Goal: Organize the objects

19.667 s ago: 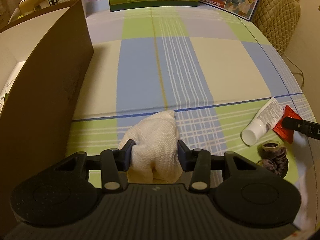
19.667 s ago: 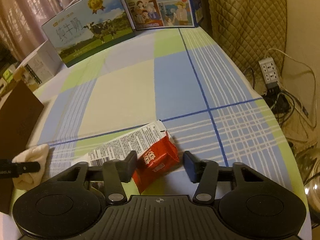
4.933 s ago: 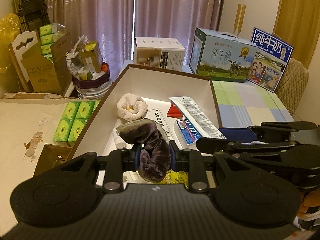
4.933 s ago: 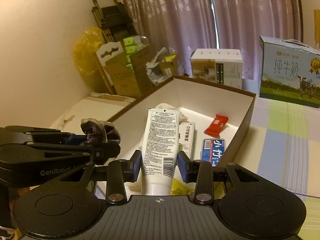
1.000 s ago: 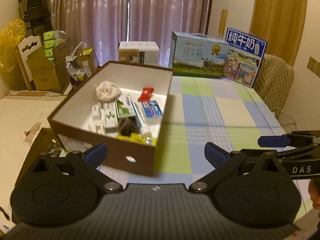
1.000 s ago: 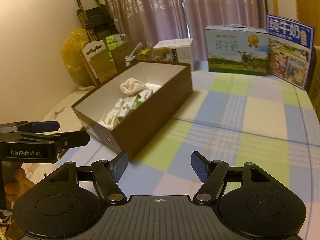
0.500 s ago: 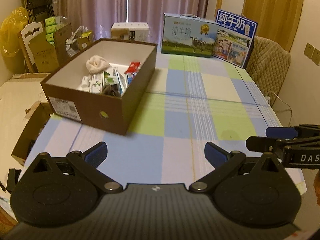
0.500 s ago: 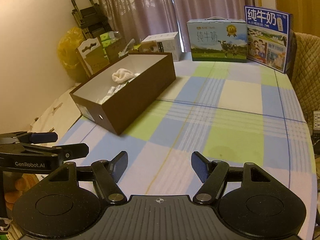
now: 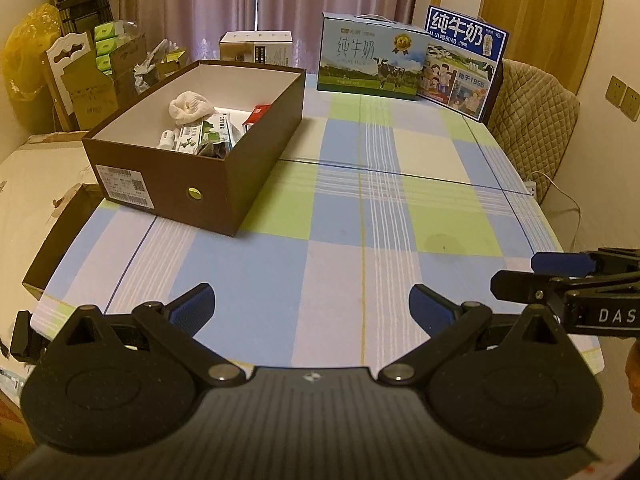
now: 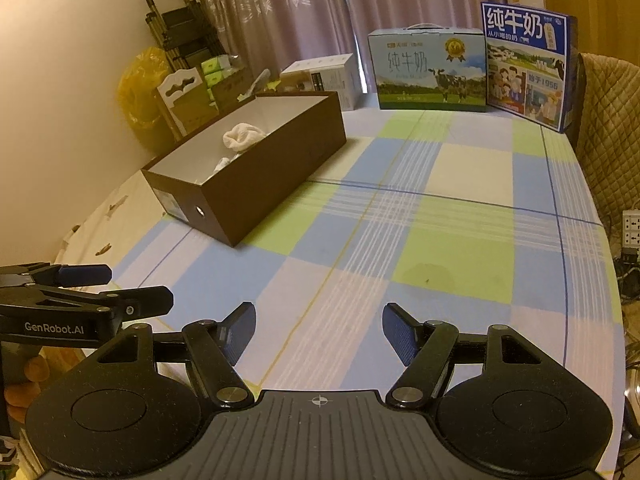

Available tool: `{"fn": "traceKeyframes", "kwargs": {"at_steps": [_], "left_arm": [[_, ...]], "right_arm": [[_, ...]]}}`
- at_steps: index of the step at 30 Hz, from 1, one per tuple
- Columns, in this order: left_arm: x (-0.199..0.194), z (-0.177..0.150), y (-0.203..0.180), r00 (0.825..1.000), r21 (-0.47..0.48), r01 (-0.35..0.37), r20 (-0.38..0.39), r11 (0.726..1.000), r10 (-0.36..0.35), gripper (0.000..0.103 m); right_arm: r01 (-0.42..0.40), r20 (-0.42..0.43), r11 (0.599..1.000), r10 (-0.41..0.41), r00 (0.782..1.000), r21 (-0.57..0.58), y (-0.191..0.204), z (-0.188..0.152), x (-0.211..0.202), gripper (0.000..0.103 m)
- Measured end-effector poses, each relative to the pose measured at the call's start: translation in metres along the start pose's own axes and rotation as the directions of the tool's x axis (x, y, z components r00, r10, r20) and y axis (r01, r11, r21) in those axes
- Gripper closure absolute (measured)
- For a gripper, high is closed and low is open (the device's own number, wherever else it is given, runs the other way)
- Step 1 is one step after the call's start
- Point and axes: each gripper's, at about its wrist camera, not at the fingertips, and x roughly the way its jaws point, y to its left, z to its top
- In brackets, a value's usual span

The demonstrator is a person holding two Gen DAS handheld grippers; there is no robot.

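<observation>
Both grippers empty over the checked table, items all in the brown box.

Left gripper point(image 9: 311, 304) jaws spread wide, nothing between; right gripper point(image 10: 319, 326) jaws apart, also empty, "DAS" on its side, "GenRobot.AI" on the left's. Brown box point(image 9: 256, 148) at table's point(image 9: 340, 248) far left holds white cloth point(image 9: 188, 106), tubes, red packet point(image 9: 258, 114); shipping label on its near end. Milk cartons point(image 9: 370, 58) at the back read "纯牛奶", one "1956". Versus a second ago: both views pulled back, box sits farther off, jaws unchanged.
</observation>
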Motion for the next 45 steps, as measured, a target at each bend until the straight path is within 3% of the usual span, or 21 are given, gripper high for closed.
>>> {"fn": "traceKeyframes", "kwargs": {"at_steps": [45], "left_arm": [[0.011,0.011,-0.016,1.000,0.014,0.002,-0.003,1.000,-0.002,0.001]], "right_arm": [[0.010,-0.004,1.000,-0.010,1.000,0.026,-0.013,0.002,-0.001,0.035]]}}
